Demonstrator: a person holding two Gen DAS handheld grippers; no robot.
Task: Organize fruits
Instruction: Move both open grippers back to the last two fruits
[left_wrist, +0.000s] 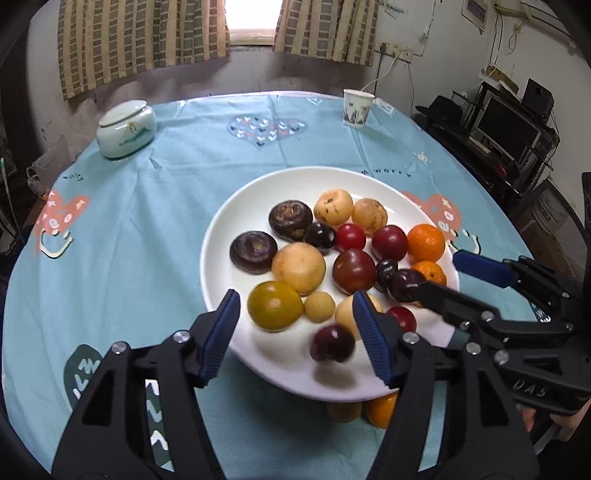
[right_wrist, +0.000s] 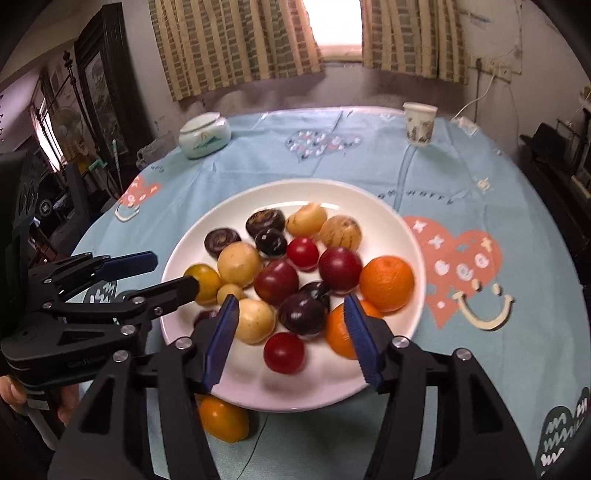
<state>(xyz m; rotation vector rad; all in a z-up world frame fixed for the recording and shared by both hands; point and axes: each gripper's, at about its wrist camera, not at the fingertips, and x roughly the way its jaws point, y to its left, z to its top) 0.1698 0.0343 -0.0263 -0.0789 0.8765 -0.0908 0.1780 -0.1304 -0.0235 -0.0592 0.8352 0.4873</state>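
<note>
A white plate (left_wrist: 229, 218) (right_wrist: 373, 203) on the blue tablecloth holds several fruits: oranges (left_wrist: 425, 242) (right_wrist: 386, 283), dark red plums (left_wrist: 354, 271) (right_wrist: 276, 282), yellow fruits (left_wrist: 298, 268) (right_wrist: 238, 263) and dark water chestnuts (left_wrist: 253, 252) (right_wrist: 265, 222). My left gripper (left_wrist: 295, 332) is open over the plate's near rim; a blurred dark red plum (left_wrist: 332, 343) lies between its fingers, untouched. My right gripper (right_wrist: 290, 339) is open over the near fruits, a red tomato (right_wrist: 284, 353) between its fingers. Each gripper shows in the other's view, the right (left_wrist: 439, 273) and the left (right_wrist: 173, 273).
Two fruits lie on the cloth under the plate's near edge, an orange one (left_wrist: 380, 410) (right_wrist: 224, 418) and a yellowish one (left_wrist: 344, 412). A pale lidded jar (left_wrist: 125, 129) (right_wrist: 204, 135) stands at the back left, a paper cup (left_wrist: 357, 107) (right_wrist: 419, 123) at the back right.
</note>
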